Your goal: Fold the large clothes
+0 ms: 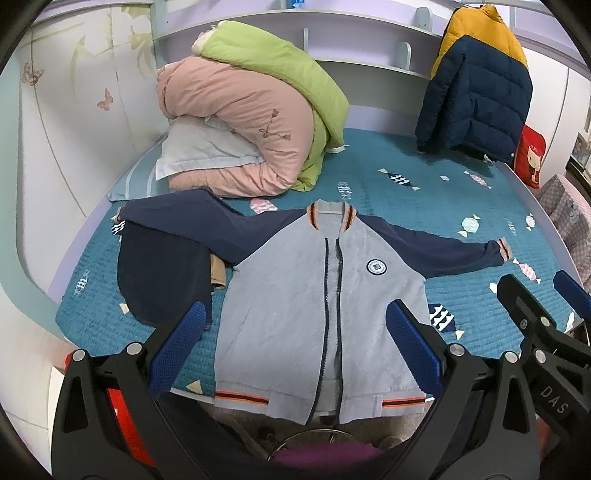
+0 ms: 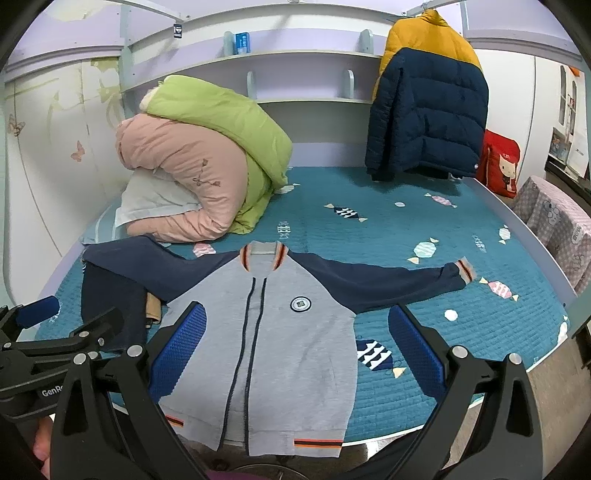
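A grey jacket with navy sleeves lies face up on the bed, spread flat on the teal quilt, its zip partly undone and its striped hem hanging just over the near edge. One sleeve stretches straight out toward the right side of the bed; the other runs left and lies over a dark navy garment beside the jacket, with a scrap of tan cloth showing between the two. A round badge sits on the chest. The left hand-held gripper hovers over the jacket's lower half with its blue fingers spread wide, gripping nothing. The right hand-held gripper hangs just beside it, likewise spread and empty, over the jacket's right side and the quilt next to it. At the head of the bed a pink duvet and a green one are bundled over a pale pillow, well apart from the jacket. A navy and yellow puffer coat hangs at the far right corner, with a red cushion just below it. Shelves run along the back wall.
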{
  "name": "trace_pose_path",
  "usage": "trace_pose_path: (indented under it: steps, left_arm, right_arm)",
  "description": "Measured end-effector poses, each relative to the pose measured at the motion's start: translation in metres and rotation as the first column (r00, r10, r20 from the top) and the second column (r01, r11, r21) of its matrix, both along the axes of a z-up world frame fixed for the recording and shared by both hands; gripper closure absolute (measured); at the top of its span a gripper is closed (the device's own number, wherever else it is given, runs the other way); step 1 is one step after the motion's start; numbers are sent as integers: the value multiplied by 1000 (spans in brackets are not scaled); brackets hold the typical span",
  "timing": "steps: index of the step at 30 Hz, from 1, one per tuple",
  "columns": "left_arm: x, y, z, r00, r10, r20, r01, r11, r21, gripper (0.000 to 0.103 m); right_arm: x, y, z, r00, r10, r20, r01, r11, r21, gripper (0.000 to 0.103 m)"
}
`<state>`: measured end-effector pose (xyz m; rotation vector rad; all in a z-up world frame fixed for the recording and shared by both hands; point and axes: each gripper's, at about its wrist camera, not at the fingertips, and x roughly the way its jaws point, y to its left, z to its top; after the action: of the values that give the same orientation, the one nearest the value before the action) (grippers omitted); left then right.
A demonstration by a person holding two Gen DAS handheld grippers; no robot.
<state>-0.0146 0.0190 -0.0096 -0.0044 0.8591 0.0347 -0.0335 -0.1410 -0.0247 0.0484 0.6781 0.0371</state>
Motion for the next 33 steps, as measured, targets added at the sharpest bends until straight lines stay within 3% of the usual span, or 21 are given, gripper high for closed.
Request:
trace_pose_path:
  steps: [11, 22, 27, 33]
  left_arm:
    - [21, 35, -18, 999, 27, -36, -29, 999, -30, 5]
    - [93, 131, -76, 983, 112, -143, -128, 986, -110, 5]
    - [124, 184, -96, 969, 170, -181, -196, 971, -140, 5]
    - [163, 261, -111, 944, 259, -204, -292, 944, -151, 5]
  right_arm:
    - [30, 32, -16, 996, 56, -63, -56, 998, 3, 8]
    - [111, 100, -56, 973, 146, -177, -140, 989, 48, 8]
    - [157, 129, -79, 953, 182, -242, -168, 983, 77, 24]
    - [214, 167, -107, 931, 212, -297, -206, 977, 50, 42]
